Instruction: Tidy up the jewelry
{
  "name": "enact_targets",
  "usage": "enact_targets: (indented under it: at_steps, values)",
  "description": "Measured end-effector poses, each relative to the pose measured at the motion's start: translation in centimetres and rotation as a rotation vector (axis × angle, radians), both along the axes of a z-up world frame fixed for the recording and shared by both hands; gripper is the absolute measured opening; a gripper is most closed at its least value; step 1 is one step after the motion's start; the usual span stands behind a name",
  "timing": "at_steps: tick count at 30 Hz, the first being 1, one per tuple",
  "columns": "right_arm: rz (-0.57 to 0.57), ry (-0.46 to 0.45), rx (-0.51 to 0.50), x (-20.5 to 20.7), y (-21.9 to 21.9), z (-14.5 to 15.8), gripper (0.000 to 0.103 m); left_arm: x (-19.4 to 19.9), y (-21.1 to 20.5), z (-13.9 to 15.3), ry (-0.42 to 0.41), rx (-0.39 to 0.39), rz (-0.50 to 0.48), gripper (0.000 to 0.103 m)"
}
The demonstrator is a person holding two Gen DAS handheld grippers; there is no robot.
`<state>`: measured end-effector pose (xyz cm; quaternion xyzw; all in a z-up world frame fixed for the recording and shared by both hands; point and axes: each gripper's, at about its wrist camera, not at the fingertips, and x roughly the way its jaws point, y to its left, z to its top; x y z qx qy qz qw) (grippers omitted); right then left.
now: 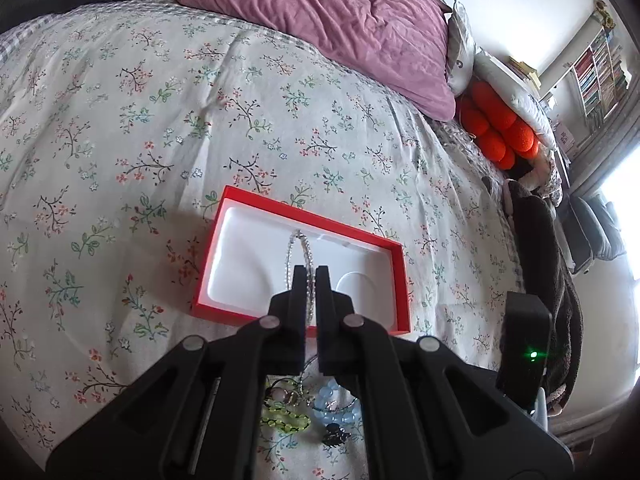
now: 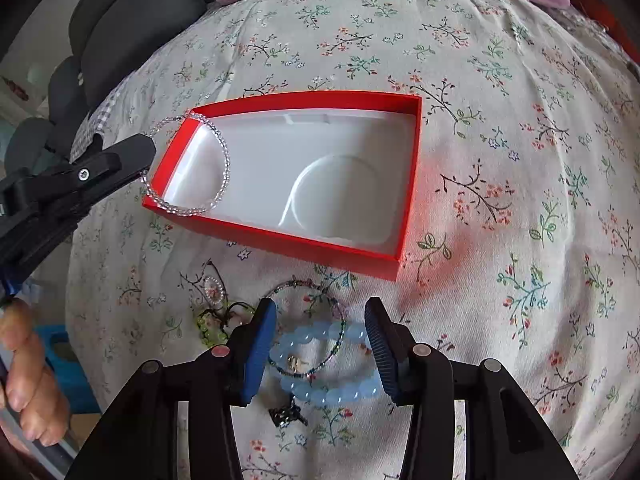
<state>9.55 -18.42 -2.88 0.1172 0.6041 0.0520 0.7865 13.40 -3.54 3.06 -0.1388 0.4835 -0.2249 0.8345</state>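
A red box [image 1: 362, 234] [image 2: 410, 168] with a white moulded inside lies open on the flowered bedspread. My left gripper [image 1: 311, 270] [image 2: 150, 148] is shut on a clear beaded bracelet [image 1: 307, 246] [image 2: 222, 148], which hangs over the box's near-left corner. My right gripper [image 2: 322, 308] stands open above a pale blue bead bracelet [image 2: 334, 390] [image 1: 332, 404], its blue pads on either side and apart from it. A thin dark bead ring [image 2: 340, 312] overlaps the blue one. A yellow-green bracelet [image 2: 206, 326] [image 1: 286, 418] and a dark charm [image 2: 286, 416] lie beside them.
A mauve pillow [image 1: 340, 20] and an orange ball cushion [image 1: 496, 128] lie at the bed's far side. Dark blankets [image 1: 548, 264] hang off the right edge. A hand [image 2: 28, 380] shows at lower left of the right wrist view. Dark grey cushions [image 2: 132, 12] sit beyond the bed.
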Motion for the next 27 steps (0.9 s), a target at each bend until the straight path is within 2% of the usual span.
enact_targets:
  at_steps: [2, 4, 6, 9, 13, 18, 23, 27]
  values:
    - [0.018, 0.002, -0.043, 0.2, 0.6, -0.8, 0.044, -0.1, 0.1, 0.3, -0.009, -0.003, -0.001, 0.005]
    - [0.032, 0.014, -0.088, 0.4, 1.1, -1.8, 0.032, -0.2, 0.2, 0.5, -0.013, -0.006, -0.002, 0.005]
    - [0.046, -0.004, -0.146, 0.3, 1.5, -2.0, 0.008, -0.3, 0.3, 0.6, -0.018, -0.007, -0.002, 0.004]
    - [0.044, -0.014, -0.122, 0.1, 1.5, -1.5, 0.005, -0.4, 0.6, 1.0, -0.025, -0.007, -0.003, 0.004]
    - [0.053, -0.052, -0.058, -0.9, 1.5, 0.9, 0.005, -0.6, 1.0, 1.6, -0.042, 0.0, 0.005, 0.004]
    - [0.052, -0.17, 0.005, -1.8, 1.4, 5.5, 0.005, -0.4, 1.4, 2.2, -0.051, -0.016, 0.017, 0.004]
    - [-0.021, -0.305, 0.027, -1.0, 0.5, 9.1, 0.005, -0.2, 0.4, 2.2, -0.054, -0.06, 0.012, 0.005]
    - [-0.09, -0.331, 0.023, 0.1, -0.9, 9.2, 0.005, 0.3, -0.9, 1.2, -0.049, -0.082, -0.009, 0.005]
